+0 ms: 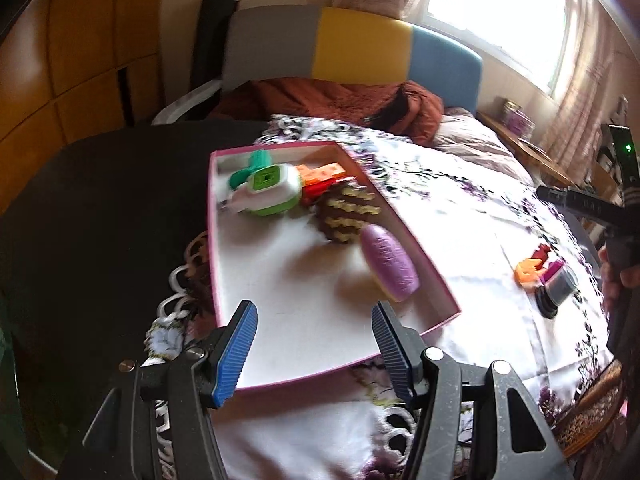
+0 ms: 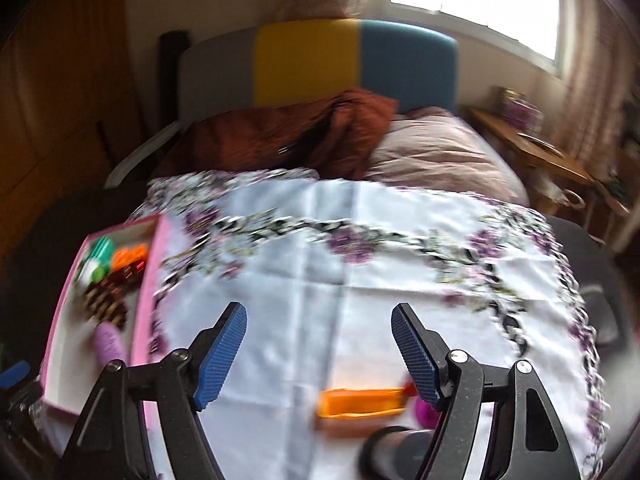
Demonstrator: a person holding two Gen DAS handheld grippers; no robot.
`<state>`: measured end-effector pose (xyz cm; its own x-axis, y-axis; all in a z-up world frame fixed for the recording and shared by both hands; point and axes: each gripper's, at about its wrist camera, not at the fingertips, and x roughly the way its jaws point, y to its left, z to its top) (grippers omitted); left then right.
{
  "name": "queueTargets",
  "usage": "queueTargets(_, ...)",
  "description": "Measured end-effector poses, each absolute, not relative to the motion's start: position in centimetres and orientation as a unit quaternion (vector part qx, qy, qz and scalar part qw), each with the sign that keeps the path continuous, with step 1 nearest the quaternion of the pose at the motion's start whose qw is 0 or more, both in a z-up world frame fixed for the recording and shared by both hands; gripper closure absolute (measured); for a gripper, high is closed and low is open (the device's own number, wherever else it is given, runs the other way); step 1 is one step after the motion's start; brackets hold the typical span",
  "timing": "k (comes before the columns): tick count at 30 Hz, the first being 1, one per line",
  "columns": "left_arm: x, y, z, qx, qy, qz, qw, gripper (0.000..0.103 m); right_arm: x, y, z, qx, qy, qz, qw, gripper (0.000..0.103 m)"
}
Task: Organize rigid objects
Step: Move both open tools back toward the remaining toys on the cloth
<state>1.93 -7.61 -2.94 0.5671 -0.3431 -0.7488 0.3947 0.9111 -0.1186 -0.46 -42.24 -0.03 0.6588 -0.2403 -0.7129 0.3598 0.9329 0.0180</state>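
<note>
A pink-rimmed box lies on a floral cloth and holds a purple oval piece, a brown and yellow ridged piece, a green and white block, a teal piece and orange bricks. My left gripper is open and empty over the box's near end. My right gripper is open and empty above an orange brick; a magenta piece and a dark grey cylinder lie beside it. The box also shows in the right wrist view, at the left.
The floral cloth covers a table in front of a bed with a rust blanket and a grey, yellow and blue headboard. In the left wrist view the orange brick and grey cylinder lie at right.
</note>
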Motion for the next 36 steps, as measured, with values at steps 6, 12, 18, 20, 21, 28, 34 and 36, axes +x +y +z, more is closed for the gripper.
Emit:
queueTargets(6,1.7,-11.2,-2.2,0.055,0.409,-0.259,0.874,0.043,-4.9,-51.0,0.2,0.170,0.327,-0.300,0.880,0.023)
queueTargets(12,1.1,-17.1,-2.7,0.081,0.420,-0.330,0.842,0.043,-9.1,-56.8,-1.1,0.307,0.280,-0.367,0.832,0.023)
queueTargets(18,-0.9,-23.6,-3.2,0.119,0.411,-0.428,0.796,0.043,-9.9,-57.5,-1.7,0.343,0.277,-0.365,0.820,0.022)
queueTargets(20,-1.7,-26.0,-3.5,0.130,0.408,-0.465,0.775,0.043,-10.2,-57.6,-1.8,0.351,0.268,-0.362,0.821,0.021)
queueTargets(21,-2.0,-27.1,-3.7,0.137,0.403,-0.478,0.768,0.043,-10.4,-57.7,-1.8,0.356,0.265,-0.362,0.820,0.021)
queueTargets(28,-4.0,-34.3,-4.7,0.184,0.390,-0.533,0.728,0.042,-10.5,-58.2,-2.0,0.374,0.260,-0.353,0.817,0.020)
queueTargets(34,-4.9,-38.5,-5.9,0.221,0.383,-0.542,0.715,0.039,-11.2,-58.8,-2.2,0.394,0.248,-0.358,0.810,0.020)
queueTargets(36,-5.1,-39.4,-6.3,0.224,0.385,-0.546,0.710,0.039,-11.6,-58.9,-2.0,0.393,0.242,-0.368,0.807,0.020)
